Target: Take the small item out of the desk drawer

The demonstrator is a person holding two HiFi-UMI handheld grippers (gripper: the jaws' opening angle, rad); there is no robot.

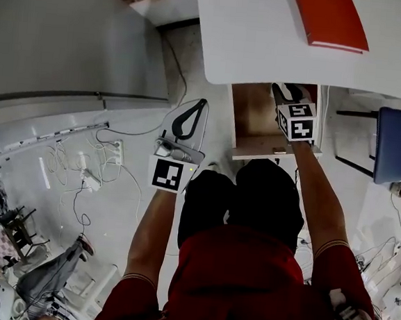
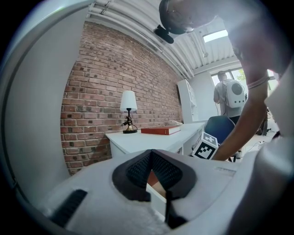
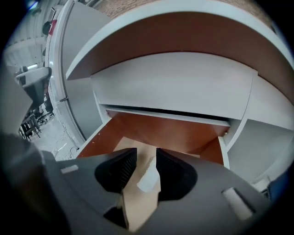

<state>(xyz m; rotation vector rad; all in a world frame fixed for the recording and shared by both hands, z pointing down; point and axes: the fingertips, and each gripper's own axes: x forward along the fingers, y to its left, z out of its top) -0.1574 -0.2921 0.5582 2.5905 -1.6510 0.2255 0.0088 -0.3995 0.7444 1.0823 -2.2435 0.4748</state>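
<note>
right gripper (image 3: 146, 153): jaws apart, straddling item, no squeeze visible | small white flat item (image 3: 149, 176): between the jaws, nearer right pad, long axis near-far, on tan cardboard sheet (image 3: 140, 206) in open brown-lined white desk drawer (image 3: 183, 133) | left gripper (image 2: 150, 156): closed, empty, well left of drawer

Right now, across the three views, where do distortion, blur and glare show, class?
Right gripper view: wide-angle lens bows the drawer into arcs, the small white item looks soft. Left gripper view: dark corners, bright window washed out. Head view: white desk top nearly blown out.
</note>
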